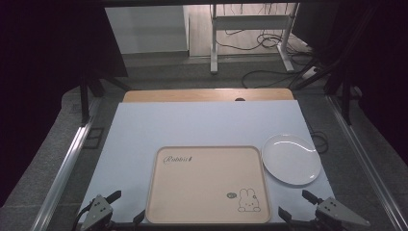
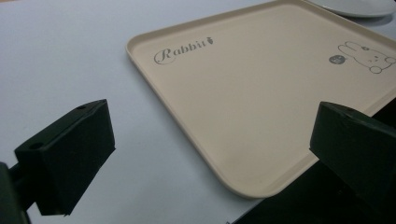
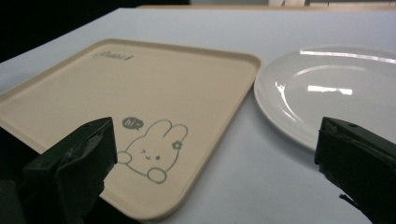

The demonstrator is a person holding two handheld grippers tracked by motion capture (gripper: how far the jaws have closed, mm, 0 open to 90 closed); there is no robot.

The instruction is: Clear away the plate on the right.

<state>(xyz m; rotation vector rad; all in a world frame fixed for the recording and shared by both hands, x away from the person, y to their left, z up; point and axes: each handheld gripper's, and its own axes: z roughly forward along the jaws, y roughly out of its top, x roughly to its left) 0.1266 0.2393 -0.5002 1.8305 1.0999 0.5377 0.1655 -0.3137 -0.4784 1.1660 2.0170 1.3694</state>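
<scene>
Beige plastic tray, rabbit print, lies flat on the pale blue table cover, with 1 white plate just beside its right edge, possibly touching. Left gripper and right gripper hover at the near corners, jaws wide, holding nothing. Step: approach; next move likely needs the right gripper to reach the plate's rim.

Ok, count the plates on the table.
1: a white plate lies empty on the white tabletop, just right of the beige tray. Nothing seems hidden.
</scene>
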